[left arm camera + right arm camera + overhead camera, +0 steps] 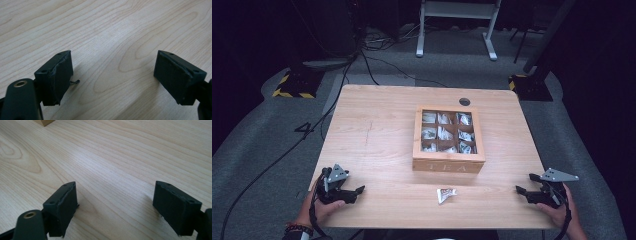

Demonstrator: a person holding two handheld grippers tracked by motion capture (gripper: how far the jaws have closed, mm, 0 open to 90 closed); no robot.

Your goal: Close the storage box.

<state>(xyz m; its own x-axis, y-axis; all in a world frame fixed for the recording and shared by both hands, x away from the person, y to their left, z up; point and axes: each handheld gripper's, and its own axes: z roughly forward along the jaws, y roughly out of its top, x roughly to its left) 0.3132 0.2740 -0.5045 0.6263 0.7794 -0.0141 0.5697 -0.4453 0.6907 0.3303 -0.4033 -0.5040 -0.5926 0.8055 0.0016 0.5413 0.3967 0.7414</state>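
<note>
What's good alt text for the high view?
A wooden tea box with nine compartments of tea bags sits on a light wood table; one loose tea bag lies in front of it. A person's hands hold the open left gripper and right gripper at the near corners.

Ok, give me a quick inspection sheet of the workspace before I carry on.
Surface: light wooden table, with a round hole near its far edge.
Job's things: wooden tea box, lid shut, packets visible in nine compartments; one loose tea packet on the table in front of it.
Clutter: nothing seen.
Grippers: left gripper and right gripper both open, empty, at the near corners.
Cables: black cables on the floor beyond the table.
Surroundings: grey carpet, white stand, hazard-striped bases.
</note>
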